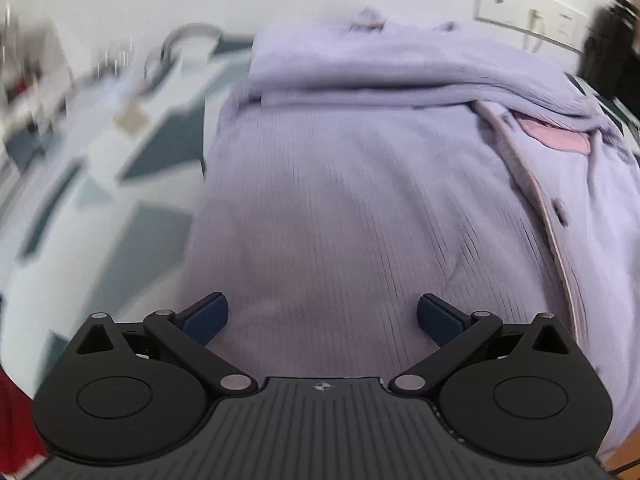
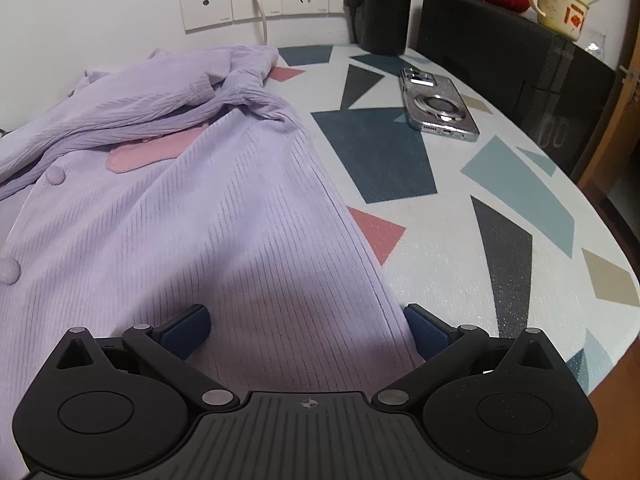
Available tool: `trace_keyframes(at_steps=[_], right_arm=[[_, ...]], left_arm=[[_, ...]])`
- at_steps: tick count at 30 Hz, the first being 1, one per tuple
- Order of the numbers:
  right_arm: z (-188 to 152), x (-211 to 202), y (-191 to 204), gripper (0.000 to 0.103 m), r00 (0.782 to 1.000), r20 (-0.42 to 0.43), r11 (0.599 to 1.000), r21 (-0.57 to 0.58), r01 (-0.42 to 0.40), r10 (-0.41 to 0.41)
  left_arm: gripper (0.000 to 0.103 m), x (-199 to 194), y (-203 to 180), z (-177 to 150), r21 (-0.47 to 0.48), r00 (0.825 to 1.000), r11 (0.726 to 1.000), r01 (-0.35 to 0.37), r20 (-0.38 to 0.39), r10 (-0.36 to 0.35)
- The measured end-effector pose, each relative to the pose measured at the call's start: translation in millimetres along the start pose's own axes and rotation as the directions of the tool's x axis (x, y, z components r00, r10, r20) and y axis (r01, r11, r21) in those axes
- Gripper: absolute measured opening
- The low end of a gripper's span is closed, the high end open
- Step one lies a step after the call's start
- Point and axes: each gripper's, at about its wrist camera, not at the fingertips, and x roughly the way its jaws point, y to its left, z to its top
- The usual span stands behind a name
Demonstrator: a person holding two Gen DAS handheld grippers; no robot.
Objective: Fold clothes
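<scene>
Right wrist view, right gripper point(image 2: 307, 330) low over cardigan point(image 2: 180, 216), jaws spread

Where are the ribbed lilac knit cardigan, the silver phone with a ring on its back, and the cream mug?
ribbed lilac knit cardigan point(image 2: 224, 216), right wrist view, middle of the ribbed front panel
silver phone with a ring on its back point(image 2: 438, 104), right wrist view, the ring
cream mug point(image 2: 562, 8), right wrist view, side wall

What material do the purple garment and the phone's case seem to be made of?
The purple garment looks like soft ribbed knit fabric, matte: fine parallel ridges run along it and it drapes in folds. The phone's case looks like clear glittery plastic with a shiny finish and a metal-looking ring on its back, though the exact material is uncertain.
</scene>
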Motion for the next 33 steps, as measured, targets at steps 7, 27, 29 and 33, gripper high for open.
trace_keyframes(at_steps=[7,27,29,33], right_arm=[[-17,-26,-10,0.102,0.999,0.027,0.995,0.094,-0.026,0.024],[-32,-36,-11,0.077,1.0,0.017,0.993,0.119,-0.025,0.024],[-34,-38,-17,0.072,0.999,0.018,0.992,0.121,-0.03,0.028],[-38,-43,-31,0.063,0.999,0.019,0.991,0.125,-0.039,0.037]], left_arm=[[0.102,-25,23,-20,-0.129,0.999,0.991,0.038,0.031,-0.035],[0.066,-22,57,-39,-0.141,0.993,0.985,0.097,-0.05,-0.105],[0.05,-25,53,-40,-0.148,0.992,0.983,0.109,-0.046,-0.117],[0.043,-28,50,-38,-0.153,0.988,0.981,0.123,-0.071,-0.135]])
